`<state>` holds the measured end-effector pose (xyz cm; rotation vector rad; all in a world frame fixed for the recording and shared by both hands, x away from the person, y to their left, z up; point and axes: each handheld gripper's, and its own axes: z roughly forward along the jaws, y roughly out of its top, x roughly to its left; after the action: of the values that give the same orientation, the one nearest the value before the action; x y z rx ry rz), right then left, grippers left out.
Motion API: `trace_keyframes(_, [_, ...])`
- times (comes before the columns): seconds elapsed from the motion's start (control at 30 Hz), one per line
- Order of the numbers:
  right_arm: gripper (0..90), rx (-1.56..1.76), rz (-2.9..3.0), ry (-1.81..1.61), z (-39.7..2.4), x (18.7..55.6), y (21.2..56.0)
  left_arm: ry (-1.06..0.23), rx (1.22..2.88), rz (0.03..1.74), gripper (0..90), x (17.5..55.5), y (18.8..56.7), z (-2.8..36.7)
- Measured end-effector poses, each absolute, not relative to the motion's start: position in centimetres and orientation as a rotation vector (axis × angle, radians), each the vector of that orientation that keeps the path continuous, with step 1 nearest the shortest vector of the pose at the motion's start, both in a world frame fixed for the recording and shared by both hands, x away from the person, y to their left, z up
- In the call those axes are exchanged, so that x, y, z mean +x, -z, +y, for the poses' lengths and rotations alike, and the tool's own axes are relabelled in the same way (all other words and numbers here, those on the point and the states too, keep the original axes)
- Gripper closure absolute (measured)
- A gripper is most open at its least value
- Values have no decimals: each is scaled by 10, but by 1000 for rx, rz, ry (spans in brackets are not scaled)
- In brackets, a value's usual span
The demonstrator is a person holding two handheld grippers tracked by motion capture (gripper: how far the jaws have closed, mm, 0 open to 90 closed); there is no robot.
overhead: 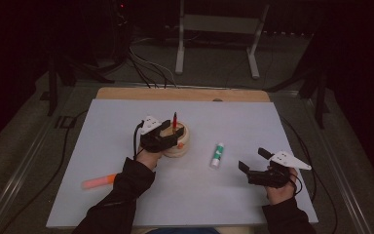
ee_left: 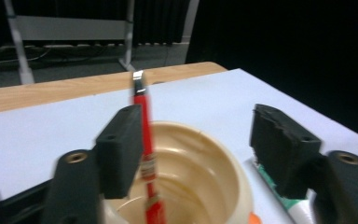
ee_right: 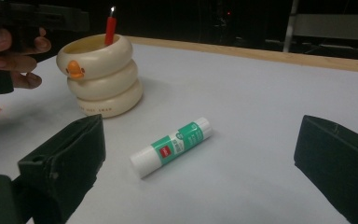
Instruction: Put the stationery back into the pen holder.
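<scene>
Red pen (ee_left: 145, 140) is standing upright, tip pointing twelve o'clock, in one cream duck-faced ring-stacked holder (ee_right: 103, 77); left gripper (ee_left: 200, 140) jaws released around it, right gripper (ee_right: 196, 163) jaws gaping empty.

Left claw (overhead: 168, 132) gapes wide; right claw (overhead: 251, 160) rests open, apart.

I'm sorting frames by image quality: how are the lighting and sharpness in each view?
High view: dim room, black corners, the white mat the brightest area, the orange marker soft-edged. Left gripper view: the red pen and the near jaws blurred, the cream holder soft. Right gripper view: the glue stick fairly sharp, the near jaws out of focus, background dark.
</scene>
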<state>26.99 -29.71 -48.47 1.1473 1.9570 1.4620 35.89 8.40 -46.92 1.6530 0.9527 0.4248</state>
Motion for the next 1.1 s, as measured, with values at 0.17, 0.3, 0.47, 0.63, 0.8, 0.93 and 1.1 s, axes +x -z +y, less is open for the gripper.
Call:
trace_keyframes(0.17, [21, 1148, 1959, -1461, -297, 270, 485, -380, 1692, 934, 148, 359, 462, 84])
trace_keyframes(0.3, [21, 1144, 1957, -1465, -297, 270, 485, -344, 1699, 918, 66, 359, 457, 87])
trace_keyframes(0.47, [21, 1146, 1957, -1464, -297, 270, 485, -324, 1702, 907, 17, 358, 449, 92])
trace_keyframes(0.63, [21, 1144, 1960, -1467, -297, 269, 485, -316, 1739, 868, 2, 356, 444, 98])
trace_keyframes(0.8, [21, 1138, 1968, -1469, -296, 269, 486, -285, 1760, 823, 2, 352, 439, 104])
trace_keyframes(0.93, [21, 1137, 1965, -1477, -296, 269, 486, -268, 1778, 785, 2, 349, 434, 108])
trace_keyframes(1.1, [21, 1138, 1972, -1493, -297, 268, 488, -242, 1793, 740, 2, 345, 429, 115])
